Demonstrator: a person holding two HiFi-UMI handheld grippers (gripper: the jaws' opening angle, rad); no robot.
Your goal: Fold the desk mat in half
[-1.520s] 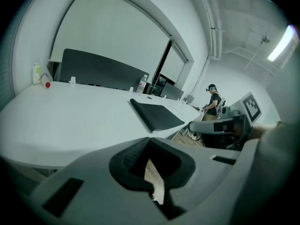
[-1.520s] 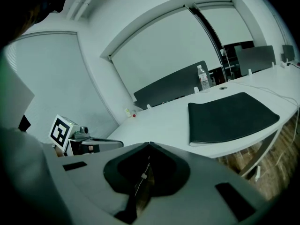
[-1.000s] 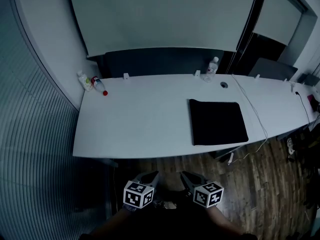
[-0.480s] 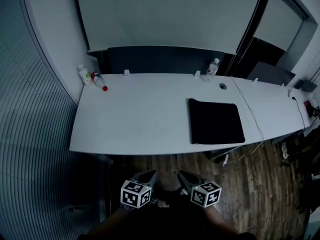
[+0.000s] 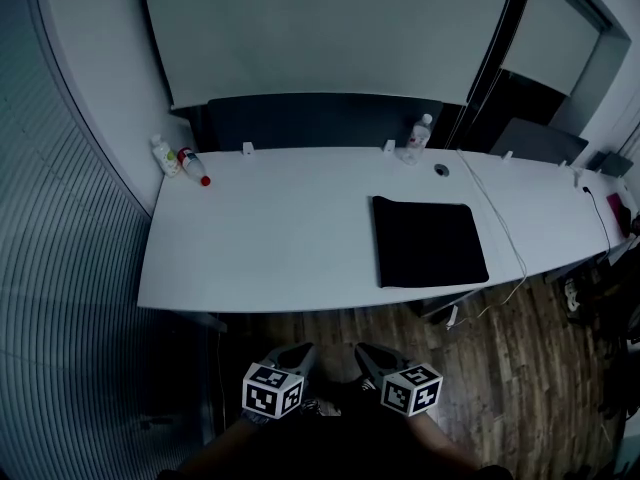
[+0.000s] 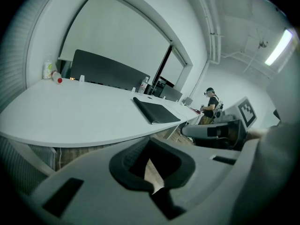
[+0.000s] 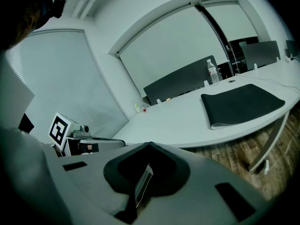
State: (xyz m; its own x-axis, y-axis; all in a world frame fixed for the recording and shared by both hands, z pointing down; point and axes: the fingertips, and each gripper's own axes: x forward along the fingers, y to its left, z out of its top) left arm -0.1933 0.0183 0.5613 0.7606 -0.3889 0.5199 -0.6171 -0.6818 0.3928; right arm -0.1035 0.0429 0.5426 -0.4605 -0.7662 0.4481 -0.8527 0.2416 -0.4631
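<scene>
Clearly empty, jaws together, the left hand-held gripper (image 5: pixel 298 352) and right hand-held gripper (image 5: pixel 367 354) could merely shove the desk mat (image 5: pixel 428 241) if unopened.

This is an office meeting room. A long white table (image 5: pixel 270 253) runs left to right in front of a pale far wall with a large blank projection screen (image 5: pixel 320 33). A low dark panel (image 5: pixel 320 120) lines the table's far edge. On the table lie a black rectangular desk mat (image 5: pixel 428 241), a thin white cable (image 5: pixel 507 230) and a clear plastic bottle (image 5: pixel 417 138). The floor is dark wood planking (image 5: pixel 510 378), and a ribbed grey wall (image 5: pixel 60 318) closes the left side.
</scene>
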